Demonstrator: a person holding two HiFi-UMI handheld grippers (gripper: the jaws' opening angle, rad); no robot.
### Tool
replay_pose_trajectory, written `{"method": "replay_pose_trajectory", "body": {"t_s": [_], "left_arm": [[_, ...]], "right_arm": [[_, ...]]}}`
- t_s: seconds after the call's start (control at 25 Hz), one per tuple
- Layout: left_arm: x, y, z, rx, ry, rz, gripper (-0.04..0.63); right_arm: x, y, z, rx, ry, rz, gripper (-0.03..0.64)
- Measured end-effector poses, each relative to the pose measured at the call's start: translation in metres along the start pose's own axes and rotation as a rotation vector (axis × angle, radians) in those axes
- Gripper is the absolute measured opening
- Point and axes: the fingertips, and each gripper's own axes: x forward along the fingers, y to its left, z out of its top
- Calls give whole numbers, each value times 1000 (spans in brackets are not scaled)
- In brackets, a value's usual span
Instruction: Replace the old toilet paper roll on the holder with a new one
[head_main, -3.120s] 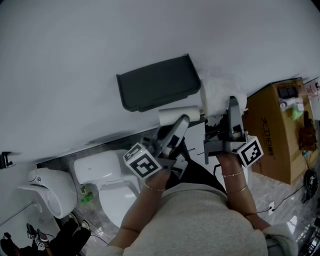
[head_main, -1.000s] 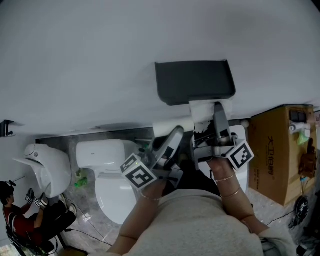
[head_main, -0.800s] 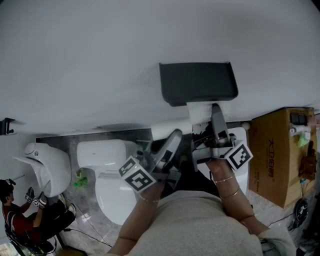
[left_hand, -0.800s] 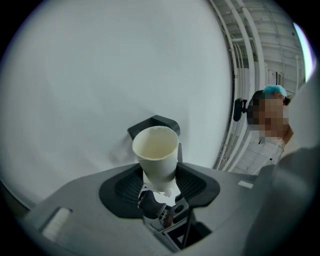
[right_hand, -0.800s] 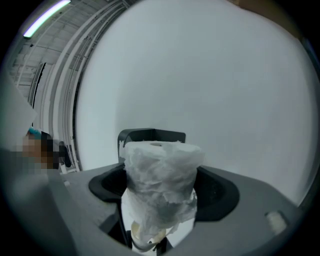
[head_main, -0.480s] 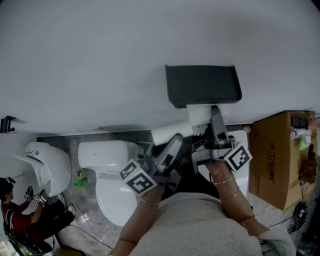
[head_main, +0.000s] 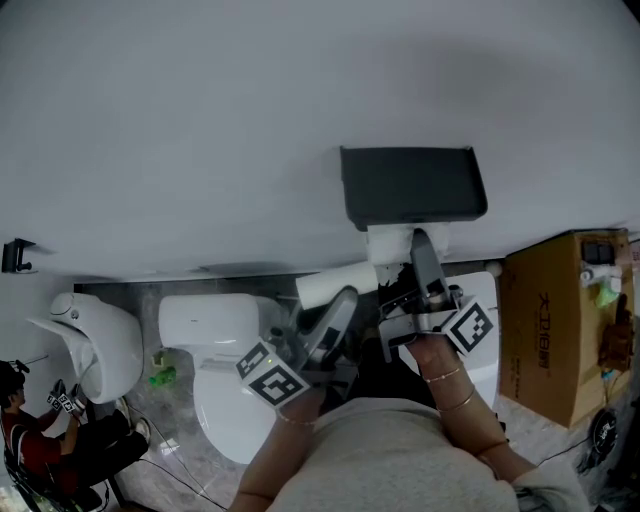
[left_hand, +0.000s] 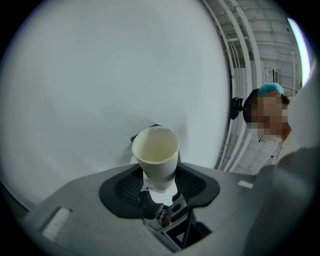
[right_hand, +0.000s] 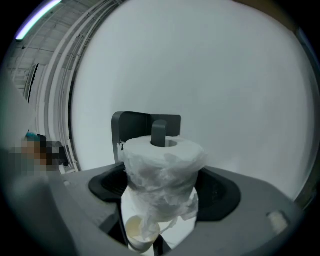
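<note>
A dark grey holder (head_main: 412, 187) hangs on the white wall. My right gripper (head_main: 418, 258) is shut on a new white toilet paper roll (head_main: 393, 243) directly under it. In the right gripper view the roll (right_hand: 162, 172) sits between both pads, and the holder's peg (right_hand: 159, 132) stands in its core. My left gripper (head_main: 338, 300) is shut on the empty cardboard tube (head_main: 335, 283), held left of the roll. The left gripper view shows that tube (left_hand: 156, 152) standing up between the pads, open end toward the camera.
Below, a white toilet (head_main: 225, 350) stands against the wall, with another white fixture (head_main: 85, 340) to its left. A cardboard box (head_main: 555, 320) sits at the right. A person crouches at the lower left (head_main: 40, 440).
The right gripper has carried the roll from beside the holder's right end to under its middle. The left gripper has followed with the tube. Both grips look unchanged.
</note>
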Motion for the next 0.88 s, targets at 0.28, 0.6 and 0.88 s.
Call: {"method": "replay_pose_trajectory", "body": {"t_s": [0.28,0.6,0.88], "left_arm": [[-8,-5,2,2,10,-17,209],[-12,-11,-1,-9,51,-73,209],[-15,-18,-8,-19,100,-122,209]], "right_arm": [[-6,4,-2,-26,-7,-8,402],[-20,9,-9,-61,-37,-27,402],[-34,22,-17,-104,-50,-16,402]]}}
